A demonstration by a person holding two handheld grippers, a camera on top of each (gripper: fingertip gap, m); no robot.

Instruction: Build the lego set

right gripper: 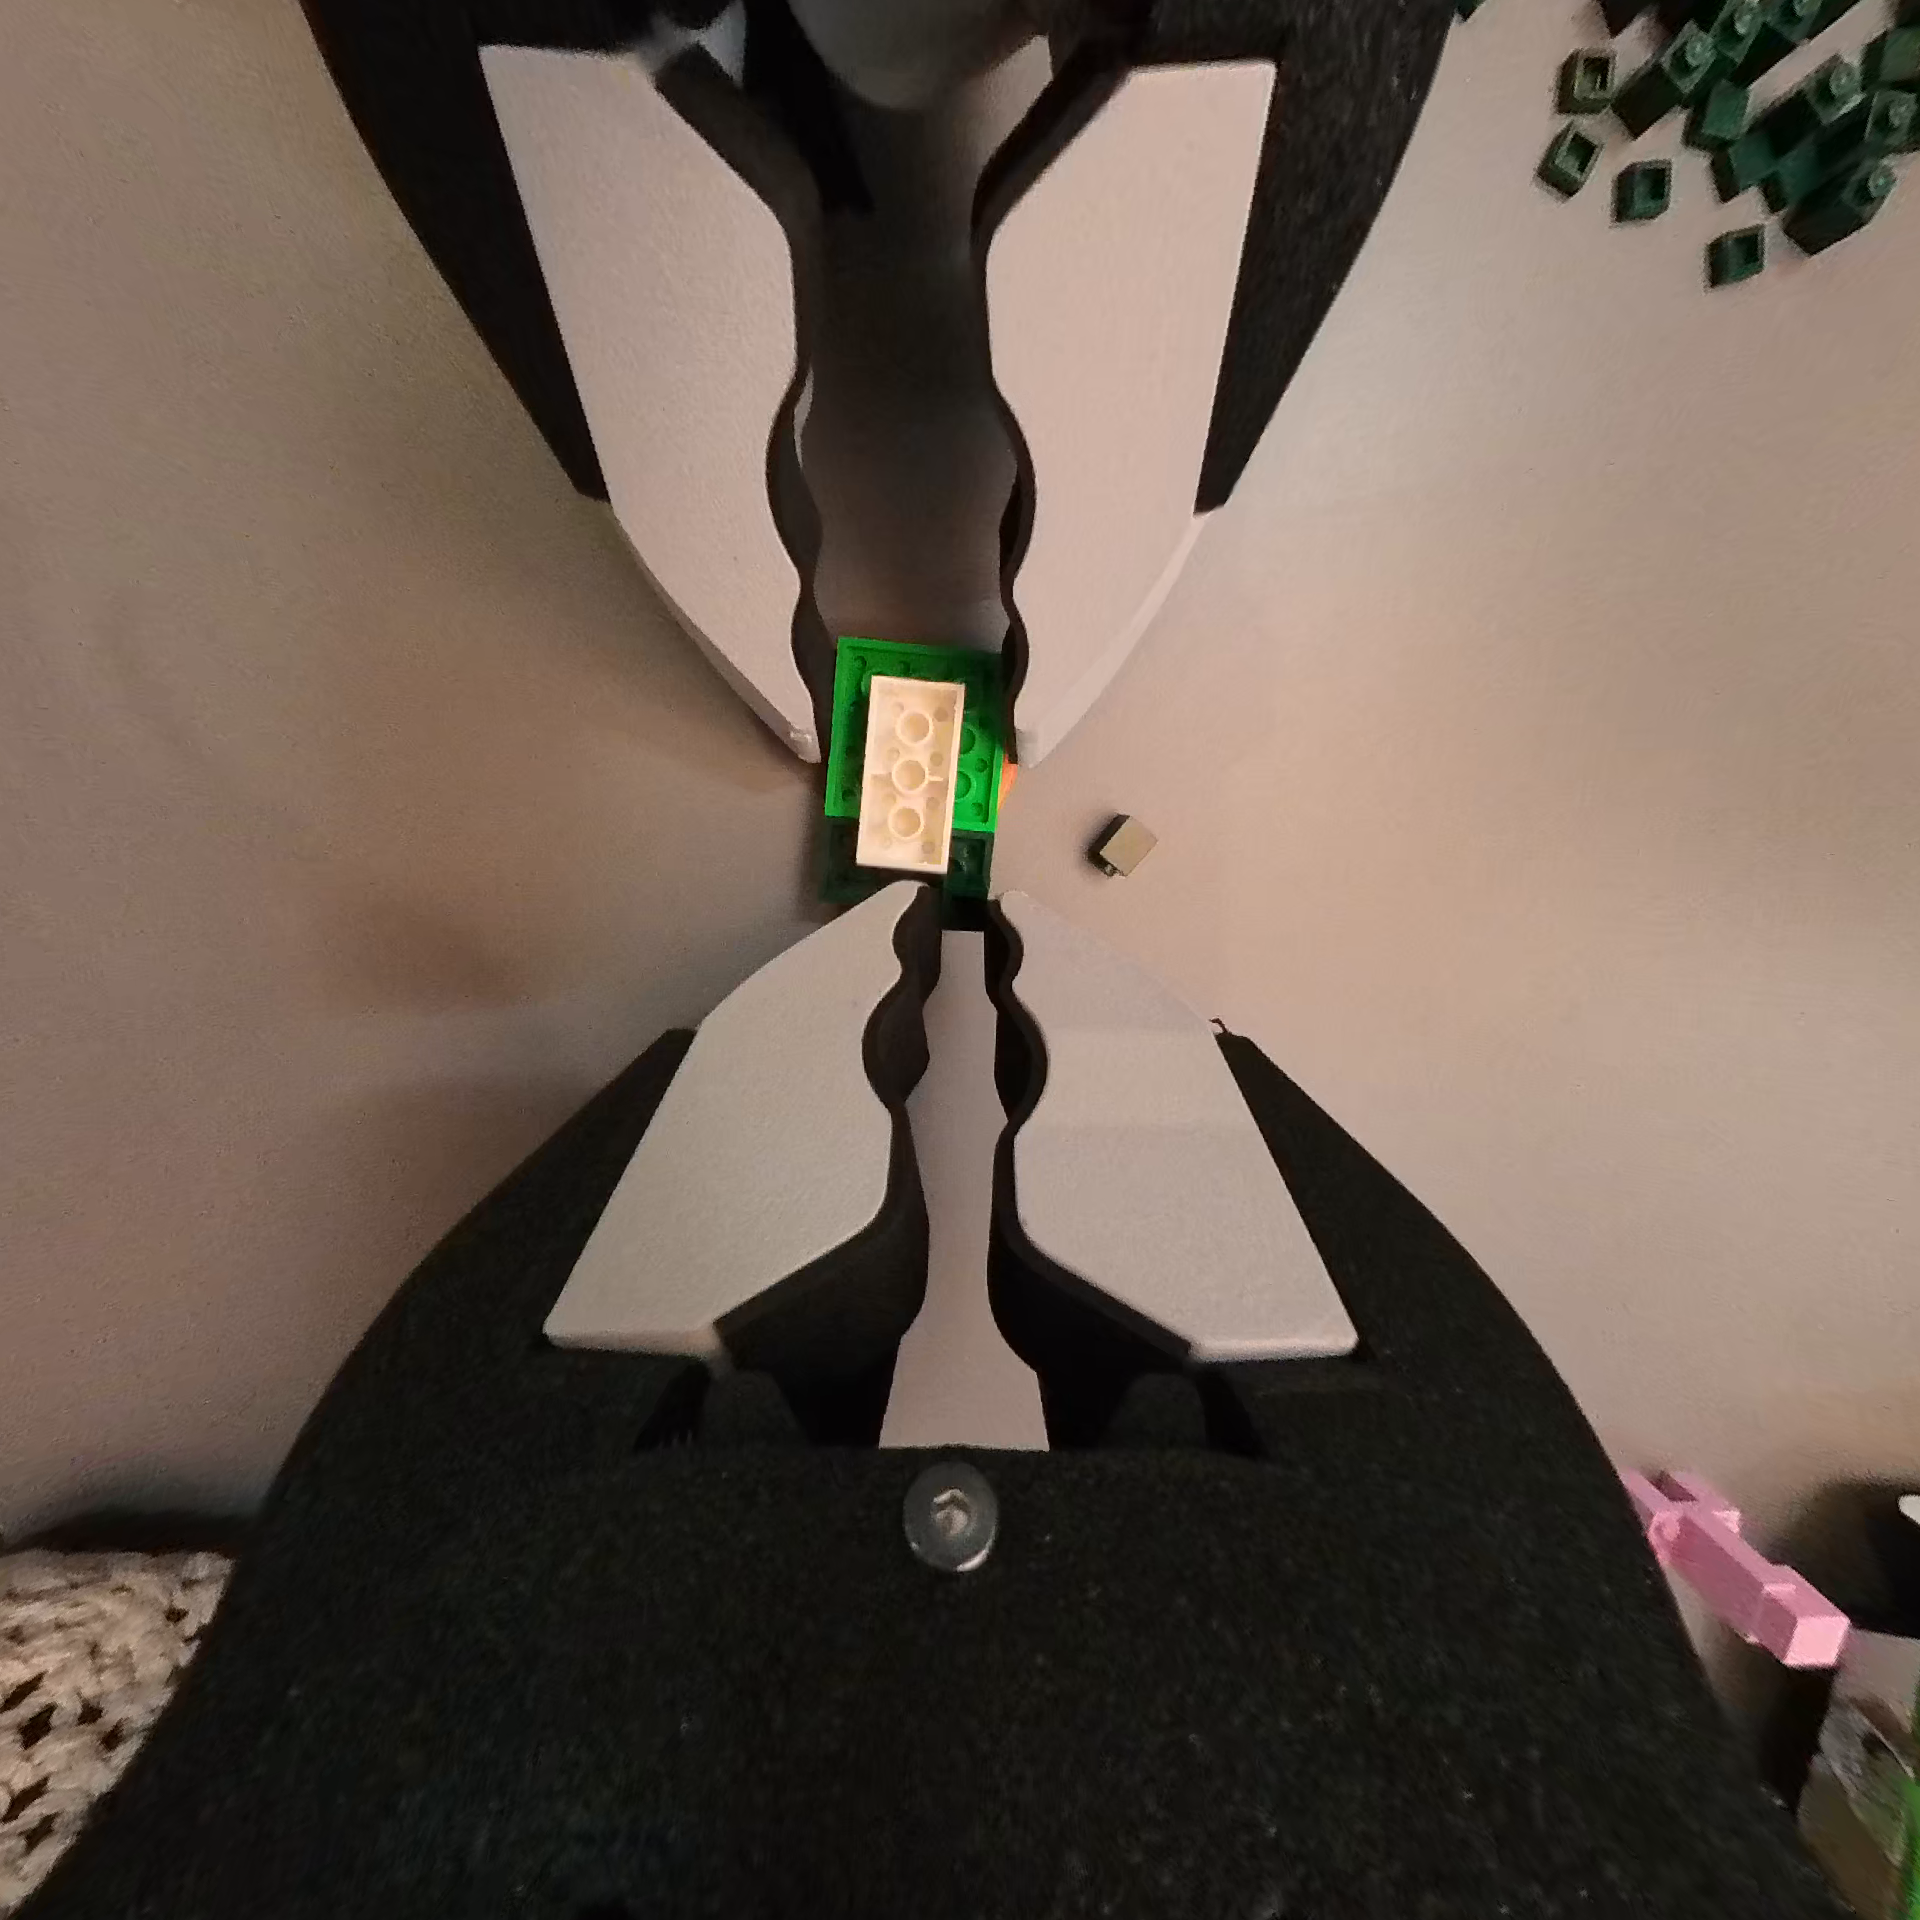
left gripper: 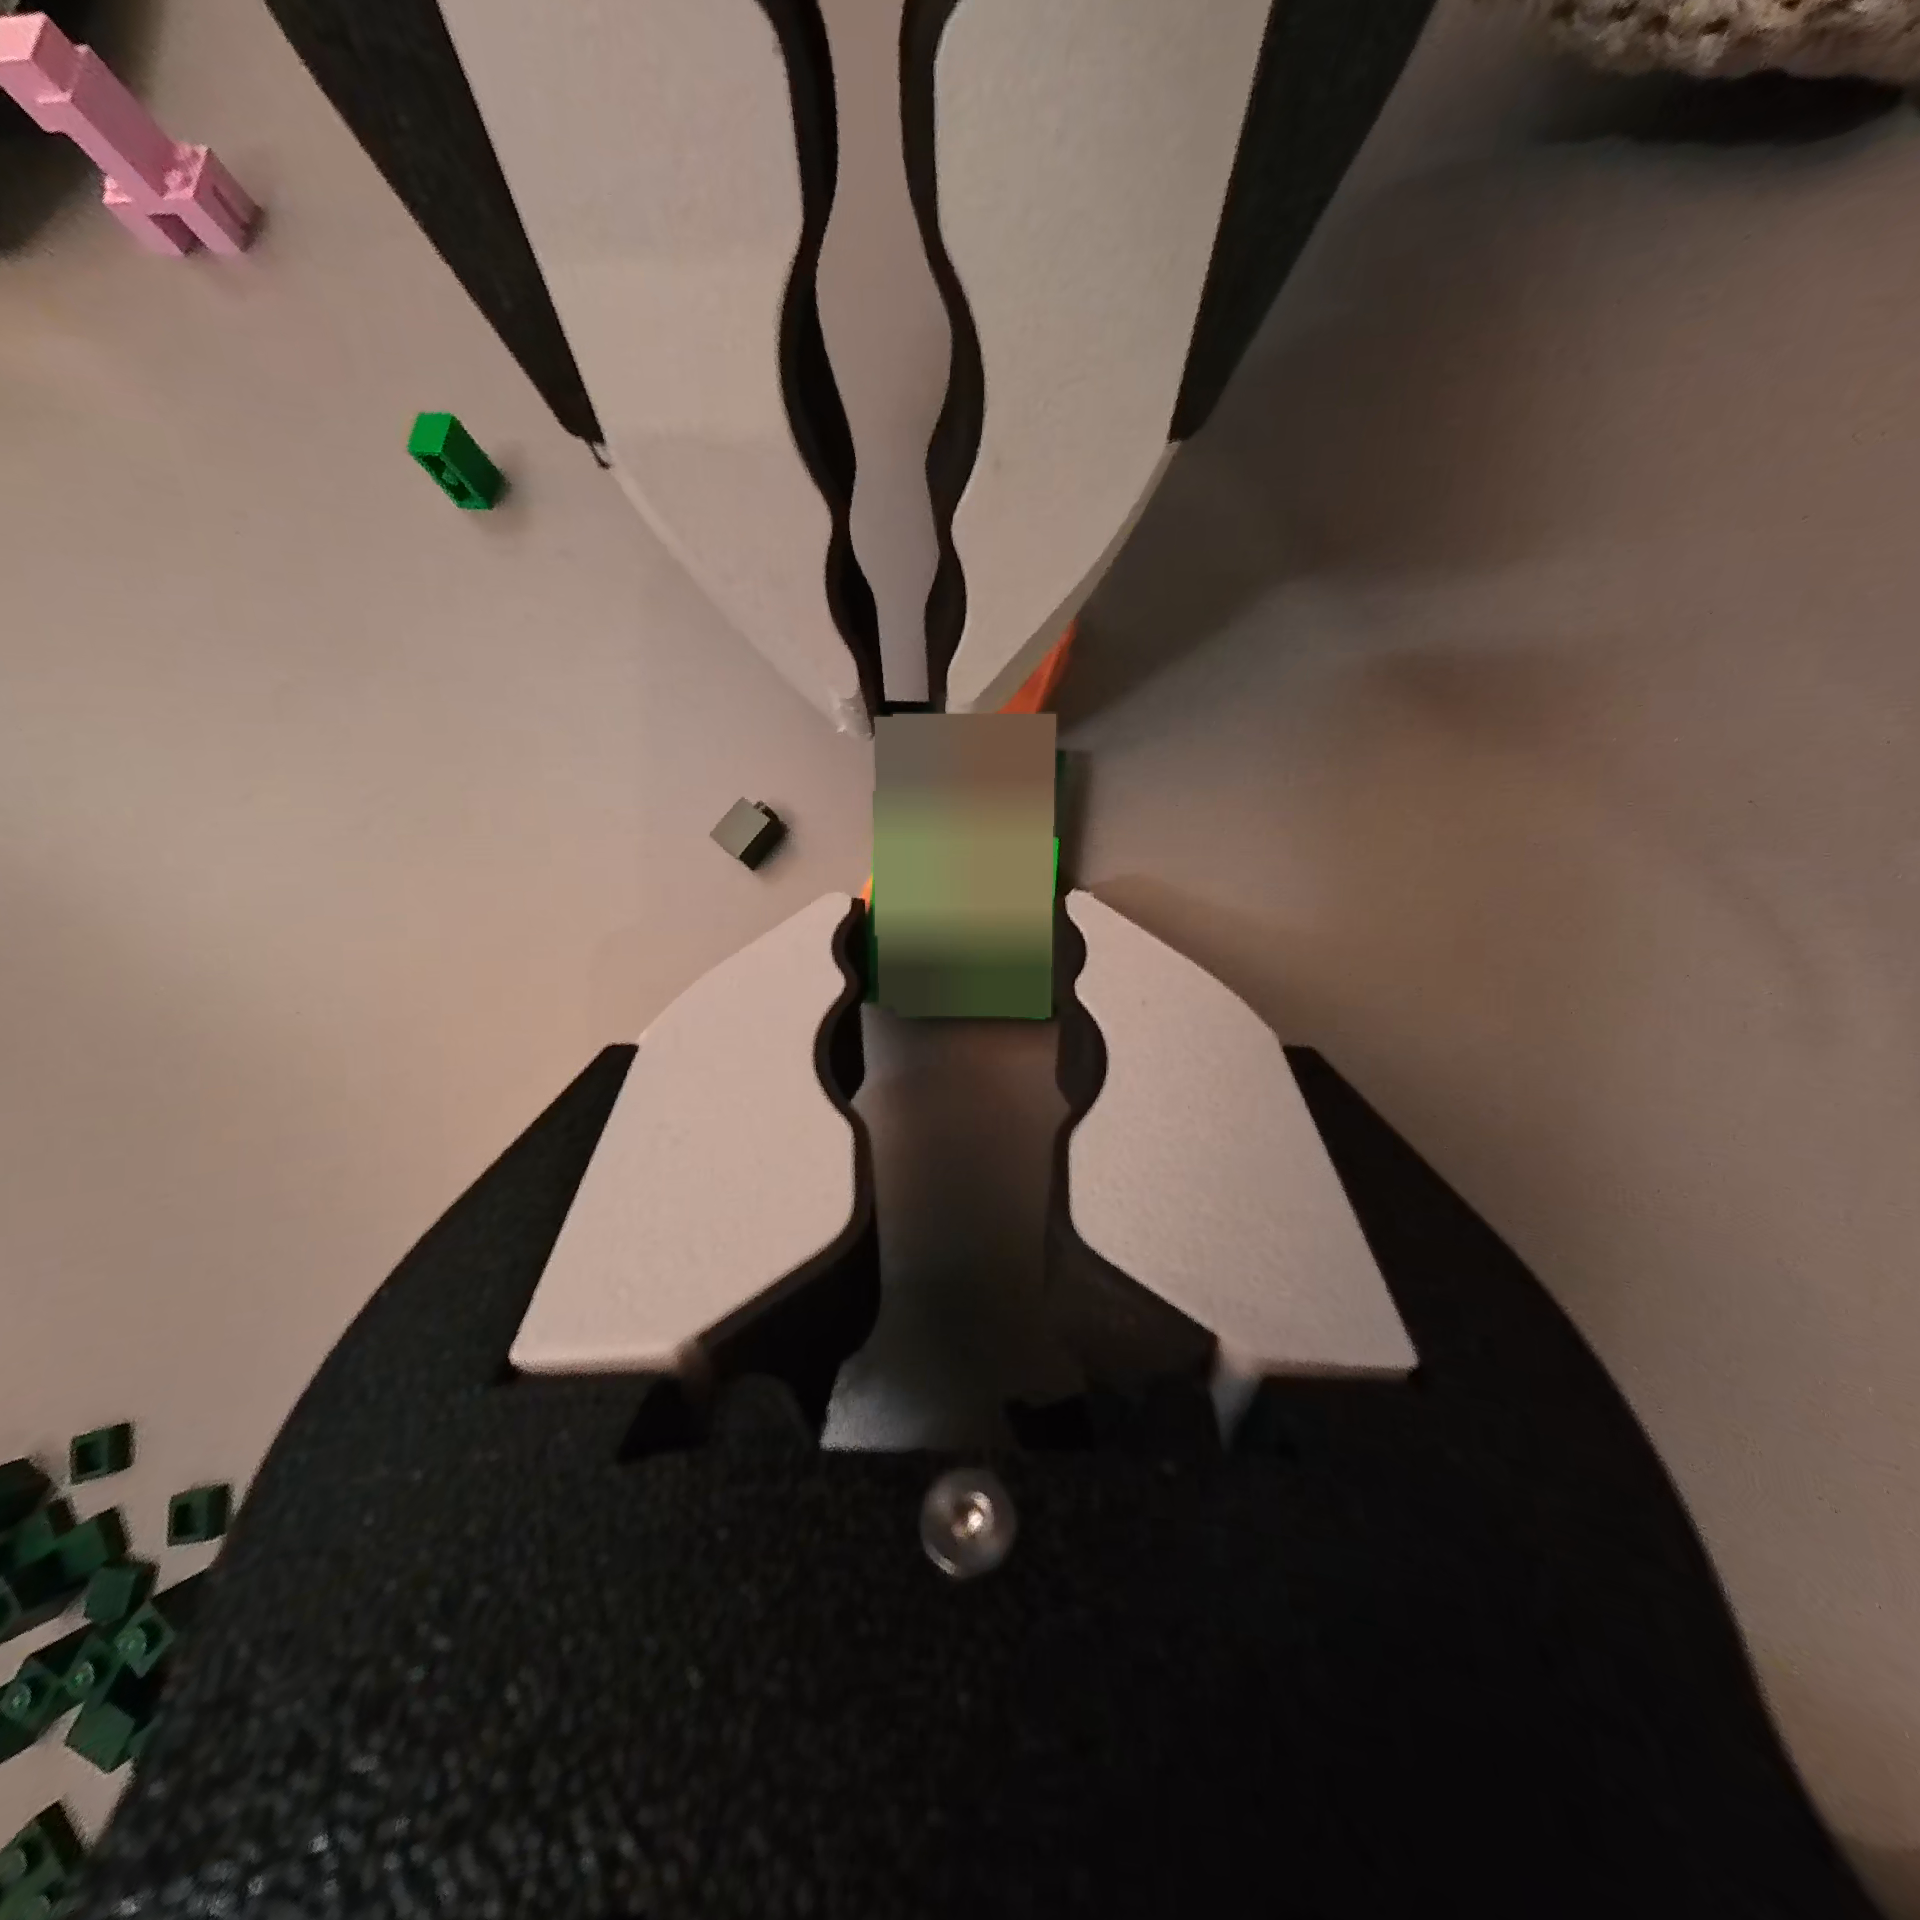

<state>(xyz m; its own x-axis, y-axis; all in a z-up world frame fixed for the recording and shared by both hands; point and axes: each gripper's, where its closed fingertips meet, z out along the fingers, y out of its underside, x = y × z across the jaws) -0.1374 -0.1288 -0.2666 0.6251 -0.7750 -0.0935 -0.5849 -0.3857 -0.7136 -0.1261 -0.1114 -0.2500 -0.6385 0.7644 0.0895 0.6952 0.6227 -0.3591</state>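
A small build hangs between both grippers above the table: a bright green plate (right gripper: 857, 727) with a white brick (right gripper: 909, 774) pressed onto it, a dark green part (right gripper: 968, 860) at its near end and an orange sliver (right gripper: 1008, 779) at its side. My left gripper (left gripper: 966, 914) is shut on the sides of the green plate; a blurred patch covers most of the build there, with a green edge (left gripper: 1060, 790) showing. It also shows in the right wrist view (right gripper: 914, 743). My right gripper (right gripper: 961, 899) is shut on the dark green end and comes in from the top of the left wrist view (left gripper: 914, 712).
On the table lie a small grey brick (left gripper: 748, 831) (right gripper: 1124, 842), a green brick (left gripper: 455, 460), a pink piece (left gripper: 156, 177) (right gripper: 1745, 1590) and a pile of dark green bricks (left gripper: 73, 1621) (right gripper: 1766, 114). A knitted cloth (right gripper: 83, 1662) lies at the edge. Both grippers' tips are close together, under 4 cm apart.
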